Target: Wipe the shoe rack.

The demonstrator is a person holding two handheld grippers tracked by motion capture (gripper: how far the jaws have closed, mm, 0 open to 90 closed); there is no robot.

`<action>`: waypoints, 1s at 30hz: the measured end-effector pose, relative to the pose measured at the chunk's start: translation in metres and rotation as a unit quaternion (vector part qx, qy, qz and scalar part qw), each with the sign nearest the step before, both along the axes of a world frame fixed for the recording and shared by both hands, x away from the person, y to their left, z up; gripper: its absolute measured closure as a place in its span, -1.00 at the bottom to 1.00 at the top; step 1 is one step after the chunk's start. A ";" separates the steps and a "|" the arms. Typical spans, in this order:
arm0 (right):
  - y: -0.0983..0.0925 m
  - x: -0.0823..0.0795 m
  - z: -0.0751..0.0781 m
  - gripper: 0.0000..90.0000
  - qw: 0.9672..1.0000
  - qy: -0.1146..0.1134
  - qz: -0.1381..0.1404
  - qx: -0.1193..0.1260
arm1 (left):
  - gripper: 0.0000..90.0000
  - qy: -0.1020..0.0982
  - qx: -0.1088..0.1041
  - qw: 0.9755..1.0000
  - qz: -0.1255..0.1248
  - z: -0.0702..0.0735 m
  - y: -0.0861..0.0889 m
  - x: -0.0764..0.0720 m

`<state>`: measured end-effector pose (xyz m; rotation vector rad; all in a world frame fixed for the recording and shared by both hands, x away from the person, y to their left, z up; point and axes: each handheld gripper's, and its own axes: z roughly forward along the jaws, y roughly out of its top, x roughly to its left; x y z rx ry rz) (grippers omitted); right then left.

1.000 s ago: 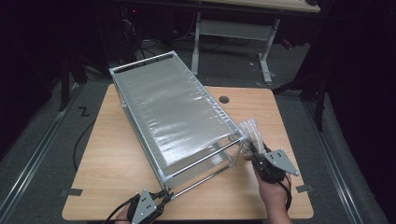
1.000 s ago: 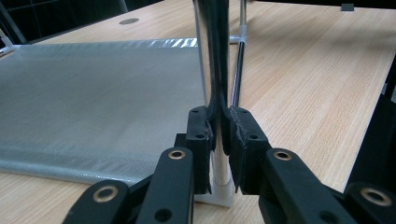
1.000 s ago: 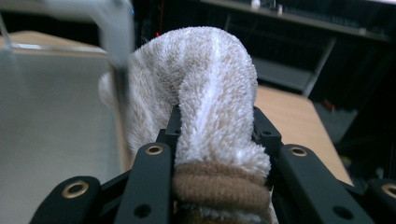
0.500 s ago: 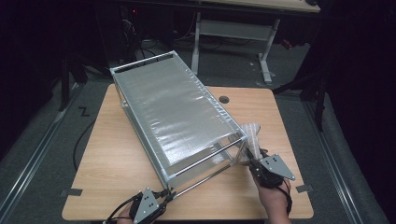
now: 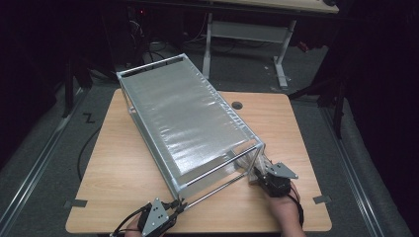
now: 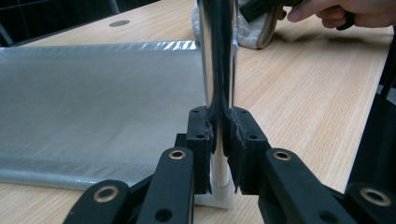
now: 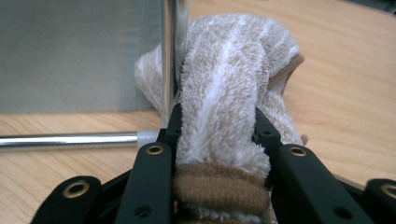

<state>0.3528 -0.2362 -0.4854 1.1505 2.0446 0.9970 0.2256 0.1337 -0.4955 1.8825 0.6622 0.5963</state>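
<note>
High view — wooden table (image 5: pixel 148 163) carrying a metal-framed rack (image 5: pixel 188 123) laid on its side, its grey mesh panel facing up and set diagonally across the top. Left tool (image 5: pixel 179 206) at the near table edge, gripping the chrome post (image 5: pixel 217 187) at the rack's near-left corner. Right tool (image 5: pixel 254 174) at the rack's near-right corner, a pale towel (image 5: pixel 257 163) bunched between it and the frame; a hand (image 5: pixel 285 210) behind it.

Left gripper view — black jaws closed narrow on the chrome post (image 6: pixel 217 70), pads pressing it from both sides just above its white plastic foot (image 6: pixel 219 196), which rests on the table (image 6: pixel 308 93). Grey mesh panel (image 6: pixel 93 102) lies to the left of the post. Farther off, the towel (image 6: pixel 252 28) sits beside the post, with the other hand (image 6: pixel 345 11) above it.

Right gripper view — jaws clamped on a rolled beige-and-white towel (image 7: pixel 224 107), brown hem nearest the camera. The towel touches an upright chrome post (image 7: pixel 170 56); a level chrome bar (image 7: pixel 70 139) runs leftward from a white joint at its base. Mesh panel (image 7: pixel 79 51) behind, table (image 7: pixel 345 79) to the right.
</note>
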 end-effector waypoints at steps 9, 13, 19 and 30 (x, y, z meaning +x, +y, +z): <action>-0.001 -0.003 0.007 0.51 1.000 -0.011 0.002 0.006 | 0.76 0.000 -0.001 1.000 -0.001 0.000 0.000 0.000; -0.001 -0.008 0.016 0.51 0.999 -0.030 0.003 0.011 | 0.76 0.002 -0.003 1.000 -0.001 0.000 0.000 0.000; -0.001 -0.014 0.032 0.50 0.998 -0.062 0.002 0.018 | 0.76 0.000 0.000 1.000 -0.001 0.000 0.000 0.000; -0.003 -0.027 0.066 0.50 0.991 -0.129 0.006 0.043 | 0.76 -0.001 -0.001 1.000 0.006 0.000 0.003 -0.002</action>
